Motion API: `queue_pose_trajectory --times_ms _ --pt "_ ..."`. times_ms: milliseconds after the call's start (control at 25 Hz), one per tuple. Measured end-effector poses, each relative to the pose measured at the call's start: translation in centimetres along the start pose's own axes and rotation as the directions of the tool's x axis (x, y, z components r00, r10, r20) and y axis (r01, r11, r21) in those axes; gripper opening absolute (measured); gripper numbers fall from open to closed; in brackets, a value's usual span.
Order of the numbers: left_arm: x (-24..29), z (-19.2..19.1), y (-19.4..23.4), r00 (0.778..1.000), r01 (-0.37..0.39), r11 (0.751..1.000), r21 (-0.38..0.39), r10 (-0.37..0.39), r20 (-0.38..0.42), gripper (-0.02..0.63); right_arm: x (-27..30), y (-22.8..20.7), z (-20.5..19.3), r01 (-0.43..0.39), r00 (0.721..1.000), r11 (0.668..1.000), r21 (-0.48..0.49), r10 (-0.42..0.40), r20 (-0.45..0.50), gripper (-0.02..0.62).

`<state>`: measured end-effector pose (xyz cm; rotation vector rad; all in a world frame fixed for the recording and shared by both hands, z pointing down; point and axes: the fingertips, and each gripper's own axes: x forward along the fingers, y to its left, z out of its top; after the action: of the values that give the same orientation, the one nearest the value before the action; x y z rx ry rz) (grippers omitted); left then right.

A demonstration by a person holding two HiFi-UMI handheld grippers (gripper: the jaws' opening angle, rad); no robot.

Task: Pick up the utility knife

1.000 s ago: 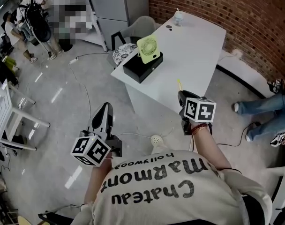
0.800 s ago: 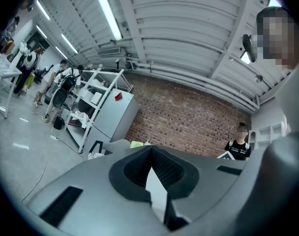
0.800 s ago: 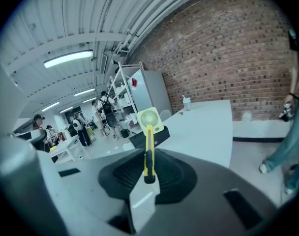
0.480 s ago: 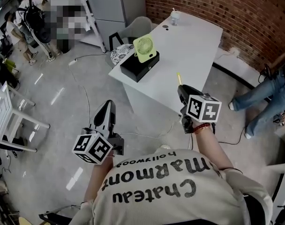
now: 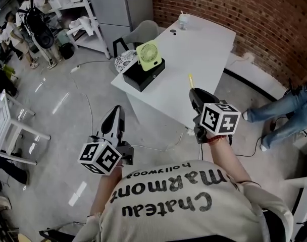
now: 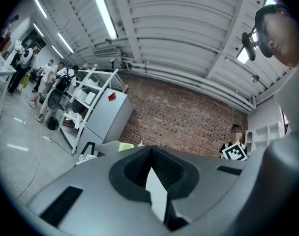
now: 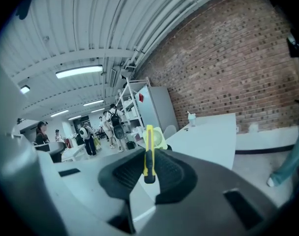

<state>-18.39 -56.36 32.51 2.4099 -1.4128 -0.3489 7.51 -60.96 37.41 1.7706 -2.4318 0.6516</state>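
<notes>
The yellow utility knife (image 7: 148, 151) stands upright between my right gripper's dark pads, its tip poking out above them. In the head view the knife (image 5: 191, 80) sticks forward out of the right gripper (image 5: 194, 92), held in the air over the near edge of the white table (image 5: 209, 44). My right gripper (image 7: 148, 156) is shut on the knife. My left gripper (image 5: 114, 116) hangs over the floor to the left of the table; its jaws meet at the tips with nothing between them (image 6: 150, 150).
On the table stand a black box (image 5: 138, 75) with a green fan (image 5: 147, 53) and, at the far end, a cup (image 5: 182, 20). A chair (image 5: 143, 32) is behind the table. A person's legs (image 5: 282, 115) are at the right, a brick wall (image 5: 264, 19) beyond.
My right gripper has lifted a little with the knife still in it. The left gripper has shifted slightly. The legs at the right have moved.
</notes>
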Motion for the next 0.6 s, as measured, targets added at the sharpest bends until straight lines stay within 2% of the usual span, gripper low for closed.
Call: queue_pose_trajectory --times_ms 320,600 --pt "1.7 0.0 -2.9 1.0 -0.01 1.0 -0.001 0.01 0.016 0.0 -1.7 -0.5 3.9 -0.057 0.994 0.996 -0.066 0.062 0.085 0.066" --pt "2.3 -0.4 -4.3 1.0 -0.008 1.0 0.007 0.008 0.025 0.0 -2.9 -1.3 5.2 -0.073 0.986 0.994 -0.079 0.084 0.141 0.066"
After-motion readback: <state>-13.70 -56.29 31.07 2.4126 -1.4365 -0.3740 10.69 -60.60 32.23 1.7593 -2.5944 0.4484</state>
